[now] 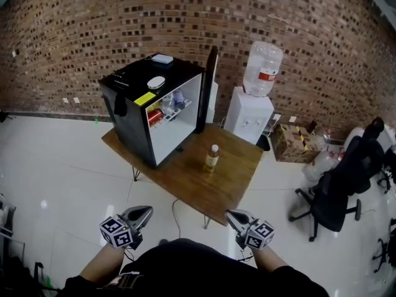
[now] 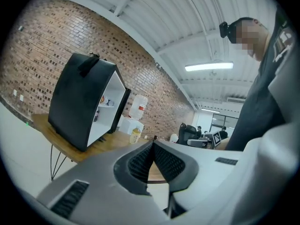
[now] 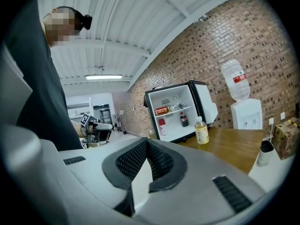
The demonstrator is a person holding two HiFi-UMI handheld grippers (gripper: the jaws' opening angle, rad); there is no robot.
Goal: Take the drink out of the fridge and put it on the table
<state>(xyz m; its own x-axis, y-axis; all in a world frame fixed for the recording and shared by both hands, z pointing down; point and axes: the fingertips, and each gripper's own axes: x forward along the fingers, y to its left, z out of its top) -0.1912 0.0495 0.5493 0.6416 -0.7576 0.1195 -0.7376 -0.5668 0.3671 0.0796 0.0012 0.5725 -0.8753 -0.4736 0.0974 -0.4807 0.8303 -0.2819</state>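
Observation:
A yellow drink bottle (image 1: 212,158) stands upright on the wooden table (image 1: 238,187), in front of the black mini fridge (image 1: 133,119). The fridge door (image 1: 209,88) is open, and cans and a small dark bottle (image 3: 183,119) remain on its shelves. Both grippers are held low by the person's body, well short of the table. My left gripper (image 1: 143,213) is shut and empty, its pads meeting at the tip (image 2: 152,143). My right gripper (image 1: 232,215) is likewise shut with nothing in it (image 3: 146,140). The drink bottle (image 3: 202,130) and fridge (image 3: 176,111) show beyond the right gripper's jaws.
A white water dispenser (image 1: 250,113) with a large jug stands behind the table. To the right are a cardboard box (image 1: 296,140) and a black office chair (image 1: 340,184). Small white items lie on the fridge top (image 1: 158,73). Shiny white floor surrounds the table.

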